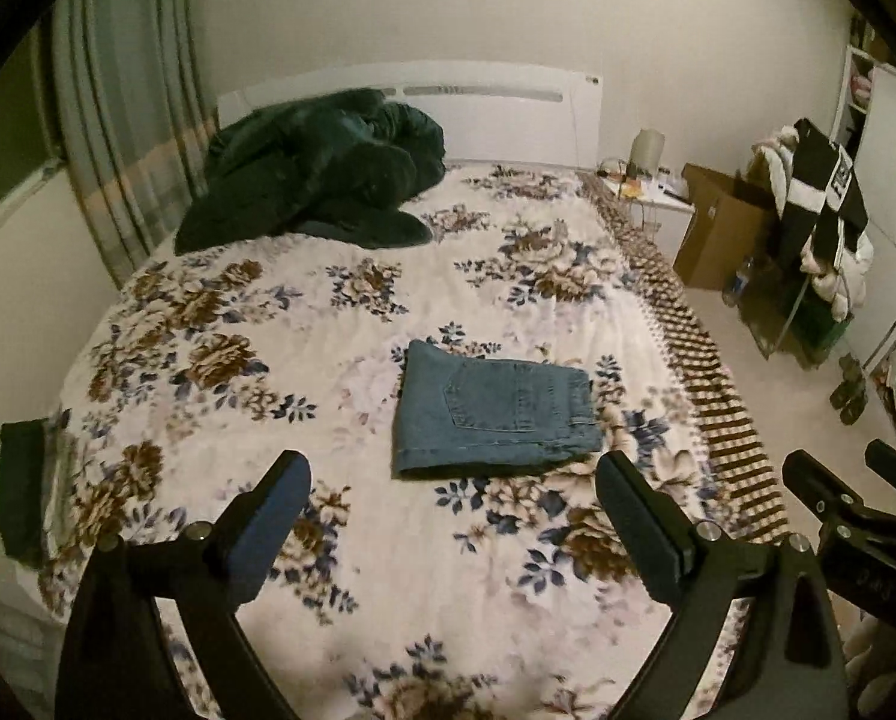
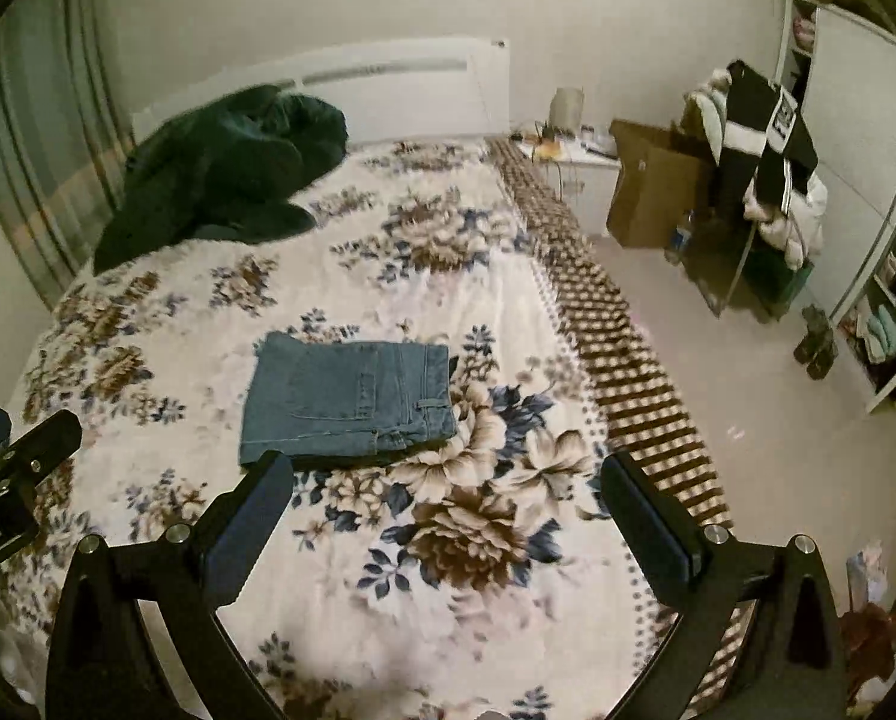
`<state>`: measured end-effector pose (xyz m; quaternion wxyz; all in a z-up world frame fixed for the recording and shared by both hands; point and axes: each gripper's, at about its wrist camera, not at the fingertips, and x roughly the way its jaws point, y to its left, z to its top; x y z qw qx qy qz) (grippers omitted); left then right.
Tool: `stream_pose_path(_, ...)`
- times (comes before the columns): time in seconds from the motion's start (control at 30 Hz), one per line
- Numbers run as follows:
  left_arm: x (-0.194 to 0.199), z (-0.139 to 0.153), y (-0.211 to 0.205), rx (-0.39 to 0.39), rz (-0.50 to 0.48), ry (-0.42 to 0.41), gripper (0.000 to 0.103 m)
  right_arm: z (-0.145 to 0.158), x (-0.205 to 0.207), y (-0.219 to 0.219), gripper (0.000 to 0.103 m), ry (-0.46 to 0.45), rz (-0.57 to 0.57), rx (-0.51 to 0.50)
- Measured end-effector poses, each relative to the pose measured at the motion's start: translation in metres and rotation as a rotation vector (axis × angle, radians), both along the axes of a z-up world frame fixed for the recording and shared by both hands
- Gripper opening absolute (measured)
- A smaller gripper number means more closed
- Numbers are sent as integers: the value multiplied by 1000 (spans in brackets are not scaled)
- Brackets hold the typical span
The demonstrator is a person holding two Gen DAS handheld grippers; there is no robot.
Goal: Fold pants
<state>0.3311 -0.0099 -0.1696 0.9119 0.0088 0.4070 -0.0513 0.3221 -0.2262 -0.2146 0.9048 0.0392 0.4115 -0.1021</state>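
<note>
Left wrist view, nearest first: my left gripper (image 1: pixel 454 474) has its fingers (image 1: pixel 273 516) spread wide across the bottom of the frame, nothing between them, only the bedspread below. At the lower right edge of the same frame I see part of the right gripper (image 1: pixel 856 492), clear of the bed surface.

Right wrist view: right gripper (image 2: pixel 448 474) likewise fully open, fingers (image 2: pixel 646 516) empty, flower print showing through the gap. The left gripper's body sits at the left edge of this frame.

Pants (image 1: pixel 496 411): blue denim, folded into a compact rectangle, lying flat on the bed (image 1: pixel 303 324). In the left view they sit at centre frame, just above the gap between the fingers, back pocket facing up. In the right view the pants (image 2: pixel 348 402) are left of centre, their lower edge just above the left fingertip. Neither gripper touches them.

Mid-distance: floral blanket covers the bed; a patterned brown-and-white border (image 1: pixel 688 348) runs along its right side. A small dark folded item (image 1: pixel 21 492) lies at the left edge of the bed in the left view.

Far: a dark green heap of bedding (image 1: pixel 315 180) in the upper left, against the white headboard (image 1: pixel 496 114). Upper right: a bedside stand with a lamp (image 1: pixel 646 150), a cardboard box (image 1: pixel 718 222), and a rack piled with clothes (image 1: pixel 826 210). Some motion blur throughout.
</note>
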Motion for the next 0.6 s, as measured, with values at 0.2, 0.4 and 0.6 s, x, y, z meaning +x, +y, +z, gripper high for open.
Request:
stream_pose_path(0.2,-54,58,-3,4,9,-55,97,82,-74,7,103,-68,29,-12)
stream_pose_path(0.4,-90,98,4,-8,6,-87,97,148,-135,22,103,-126,39,-28)
stream_pose_path(0.6,-116,112,14,-12,8,-107,100,192,-177,33,103,-157,29,-39)
